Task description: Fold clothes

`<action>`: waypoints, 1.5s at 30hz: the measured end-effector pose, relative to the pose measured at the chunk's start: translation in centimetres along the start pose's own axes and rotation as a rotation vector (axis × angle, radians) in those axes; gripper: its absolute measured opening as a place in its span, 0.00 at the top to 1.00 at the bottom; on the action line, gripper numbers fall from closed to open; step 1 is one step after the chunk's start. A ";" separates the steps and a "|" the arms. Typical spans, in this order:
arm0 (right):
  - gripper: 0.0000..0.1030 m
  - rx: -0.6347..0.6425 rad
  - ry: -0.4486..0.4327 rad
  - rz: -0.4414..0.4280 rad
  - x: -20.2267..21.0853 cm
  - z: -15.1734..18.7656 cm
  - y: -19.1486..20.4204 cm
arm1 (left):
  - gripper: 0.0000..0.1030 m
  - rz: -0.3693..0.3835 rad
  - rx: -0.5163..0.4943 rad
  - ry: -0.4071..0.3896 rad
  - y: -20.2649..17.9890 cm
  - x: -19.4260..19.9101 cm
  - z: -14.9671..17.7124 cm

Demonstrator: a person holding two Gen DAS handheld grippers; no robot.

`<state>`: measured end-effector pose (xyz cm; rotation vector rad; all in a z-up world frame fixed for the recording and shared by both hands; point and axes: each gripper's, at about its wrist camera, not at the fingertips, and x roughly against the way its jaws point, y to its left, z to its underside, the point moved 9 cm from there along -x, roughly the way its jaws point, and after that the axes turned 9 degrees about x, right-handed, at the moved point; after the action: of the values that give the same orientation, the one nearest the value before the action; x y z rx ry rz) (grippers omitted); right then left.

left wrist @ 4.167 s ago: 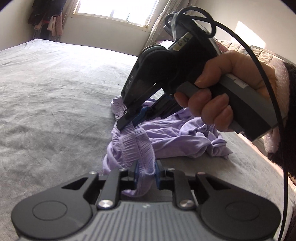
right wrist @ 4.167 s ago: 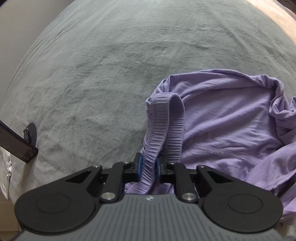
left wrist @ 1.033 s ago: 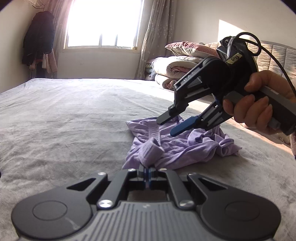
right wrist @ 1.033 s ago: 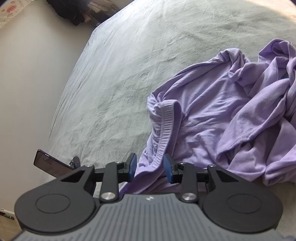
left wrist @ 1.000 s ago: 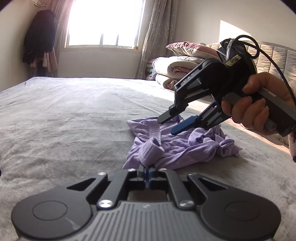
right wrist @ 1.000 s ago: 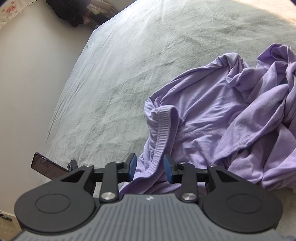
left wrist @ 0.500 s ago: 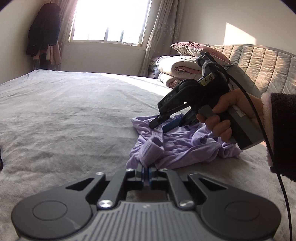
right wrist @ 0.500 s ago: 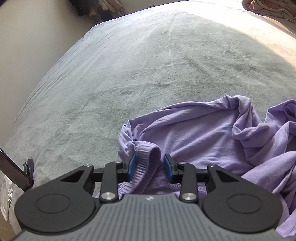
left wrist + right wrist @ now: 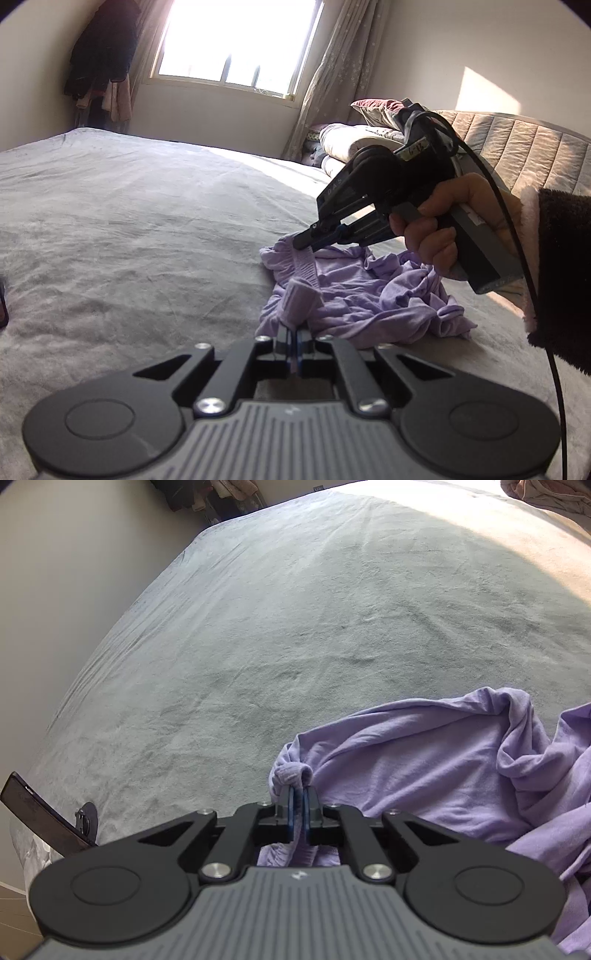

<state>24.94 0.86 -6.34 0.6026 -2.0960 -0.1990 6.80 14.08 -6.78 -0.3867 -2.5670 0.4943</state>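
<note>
A crumpled purple garment (image 9: 369,295) lies on the grey bed, also filling the lower right of the right wrist view (image 9: 424,768). My left gripper (image 9: 294,334) is shut on a fold of its ribbed band at the near edge. My right gripper (image 9: 306,240), held by a hand (image 9: 443,229) with a dark fluffy sleeve, reaches down to the band's far end. In its own view the right gripper (image 9: 296,801) has its jaws closing, the blue pads pinching a small hump of the ribbed band (image 9: 291,771).
The grey bed cover (image 9: 129,221) stretches wide to the left and beyond the garment. Folded quilts (image 9: 354,136) and a padded headboard (image 9: 517,147) stand at the right. A dark phone-like object on a stand (image 9: 37,819) sits at the bed's edge. Dark clothes (image 9: 99,55) hang beside the window.
The right gripper has dropped onto the far end of the ribbed band and its open jaws have closed on it. The left gripper keeps its hold.
</note>
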 end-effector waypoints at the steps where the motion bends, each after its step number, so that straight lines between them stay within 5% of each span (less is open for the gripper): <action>1: 0.93 -0.011 -0.007 -0.008 0.0 -0.4 0.4 | 0.98 -0.007 0.031 -0.007 0.4 0.1 -0.3; 7: 0.94 -0.032 -0.042 -0.030 -0.6 -2.6 3.9 | 0.99 -0.073 0.167 -0.069 3.8 1.5 -2.2; 16: 0.95 0.027 -0.040 -0.017 -4.5 -3.6 8.6 | 0.99 -0.174 0.234 -0.122 7.1 3.6 -3.3; 30: 0.95 0.035 -0.001 0.022 -11.9 -3.0 11.0 | 0.99 -0.365 0.329 0.023 13.8 2.2 -2.2; 40: 0.97 0.086 0.003 -0.004 -13.8 -2.8 12.0 | 0.94 -0.386 0.341 0.072 14.2 1.5 -1.6; 45: 0.88 0.069 -0.004 -0.057 -12.7 -3.2 12.5 | 0.92 -0.376 0.340 0.074 14.0 2.0 -1.7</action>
<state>29.16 18.20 -9.45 0.7044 -2.0978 -0.1608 8.53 27.79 -10.39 0.1897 -2.3469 0.7385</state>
